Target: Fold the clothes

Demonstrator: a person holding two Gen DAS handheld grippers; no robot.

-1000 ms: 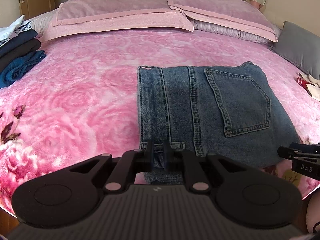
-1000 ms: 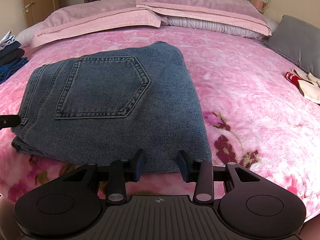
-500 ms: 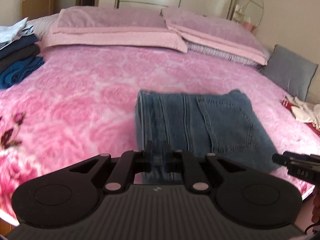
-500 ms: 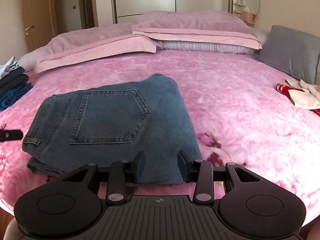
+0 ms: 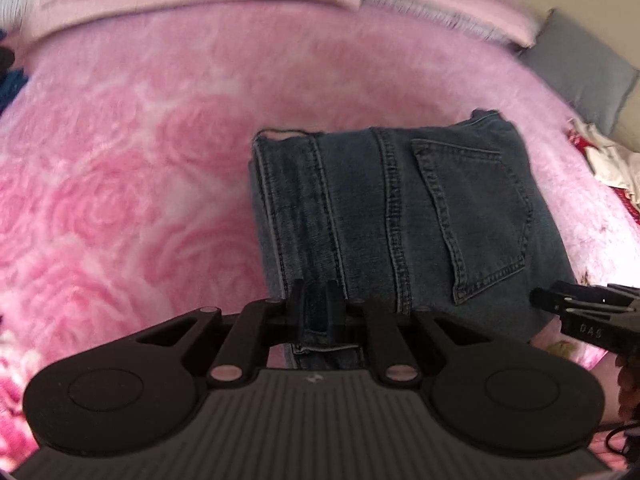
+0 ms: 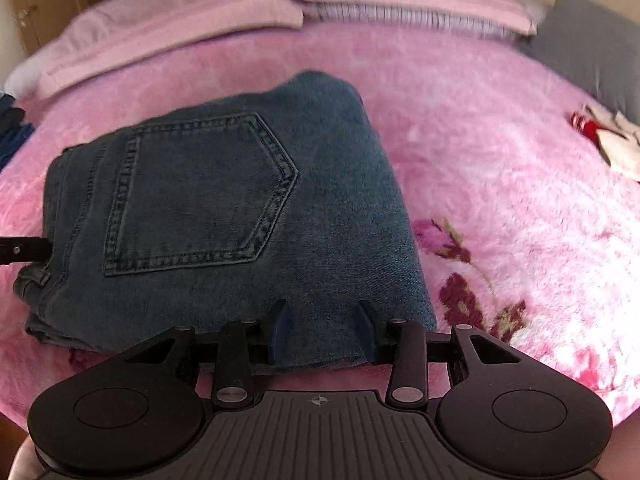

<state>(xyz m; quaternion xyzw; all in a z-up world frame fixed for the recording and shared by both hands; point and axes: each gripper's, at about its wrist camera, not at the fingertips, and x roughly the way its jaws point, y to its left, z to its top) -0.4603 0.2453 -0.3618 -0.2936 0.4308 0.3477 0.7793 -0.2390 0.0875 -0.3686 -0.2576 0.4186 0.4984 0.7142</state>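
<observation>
Folded blue jeans (image 5: 400, 216) lie on the pink bed, back pocket up; they also show in the right wrist view (image 6: 224, 216). My left gripper (image 5: 316, 304) is over the near left corner of the jeans, by the waistband, its jaws nearly closed with a narrow gap around the denim edge. My right gripper (image 6: 322, 318) is at the jeans' near right edge, jaws partly open with the denim between them. The right gripper also shows at the right edge of the left wrist view (image 5: 576, 312). A left fingertip (image 6: 24, 250) shows in the right wrist view.
The pink rose blanket (image 5: 120, 200) covers the bed. Pink pillows (image 6: 180, 28) lie at the head. A grey cushion (image 6: 588, 44) and a red-and-white garment (image 6: 608, 140) sit at the right. Dark folded clothes (image 6: 12, 128) lie at the far left.
Both cameras pulled back half a second ago, then tilted down and moved in close over the jeans again. The jeans stay folded in place. Both jaw gaps look unchanged.
</observation>
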